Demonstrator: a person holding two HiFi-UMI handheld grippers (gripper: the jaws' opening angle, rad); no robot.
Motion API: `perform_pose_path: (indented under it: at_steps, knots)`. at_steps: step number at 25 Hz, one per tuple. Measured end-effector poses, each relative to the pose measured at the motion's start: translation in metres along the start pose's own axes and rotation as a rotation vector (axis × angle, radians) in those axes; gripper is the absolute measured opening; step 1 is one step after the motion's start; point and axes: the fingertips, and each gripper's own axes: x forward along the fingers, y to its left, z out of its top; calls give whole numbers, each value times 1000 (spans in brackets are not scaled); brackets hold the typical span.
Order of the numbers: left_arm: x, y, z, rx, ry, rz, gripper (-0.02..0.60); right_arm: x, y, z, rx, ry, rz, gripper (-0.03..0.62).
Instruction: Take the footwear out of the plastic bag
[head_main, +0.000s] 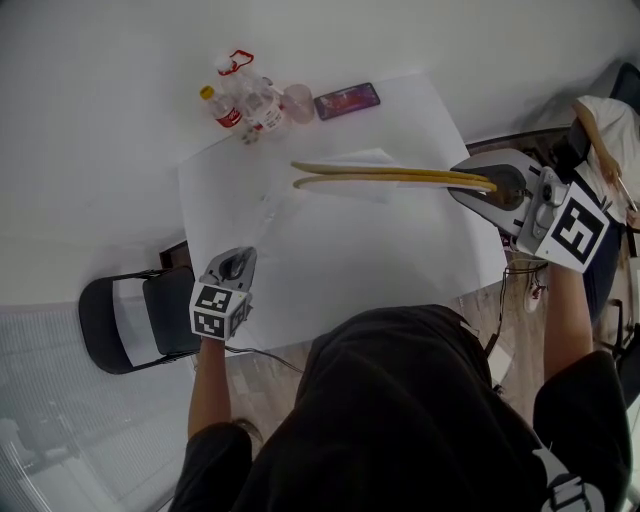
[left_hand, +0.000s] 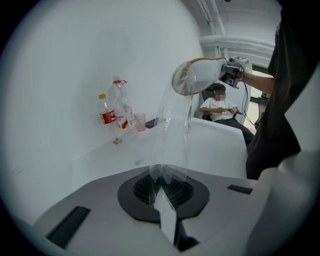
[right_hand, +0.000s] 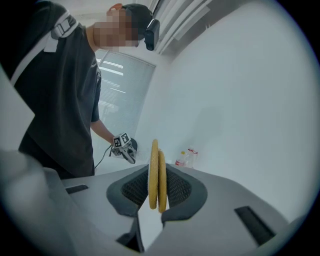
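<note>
Evidently mid-extraction: yellow slippers (head_main: 390, 177) are clamped by the right hand-held gripper (right_hand: 156, 197), the clear plastic bag (left_hand: 172, 130) by the left hand-held gripper (left_hand: 167, 197); wider separation is needed next.

- The footwear (head_main: 395, 177) is showing mustard yellow all over.
- The plastic bag (left_hand: 172, 132) is looking clear and colourless, with pale glints along its creases.
- The desk (head_main: 400, 260) is showing plain white.
- The left hand-held gripper (head_main: 236, 266) and the right hand-held gripper (head_main: 488, 186) are showing light grey shells and black grid-patterned pads, each carrying a cube of black-and-white square markers.
- One clear bottle (head_main: 222, 108) is wearing a yellow cap and a red label; its neighbour (head_main: 250, 90) is wearing a red ring at the cap.
- The cup (head_main: 298, 102) is looking pale pink.
- The phone (head_main: 346, 100) is showing a reddish screen in a dark frame.
- The chair (head_main: 135, 320) is showing black.
</note>
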Motion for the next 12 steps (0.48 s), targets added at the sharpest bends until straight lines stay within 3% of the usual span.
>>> perform_pose_path:
  at_steps: [12]
  knots:
    - [-19, 20, 54, -330, -214, 88, 21, -13, -20, 8, 85, -152, -180, 69]
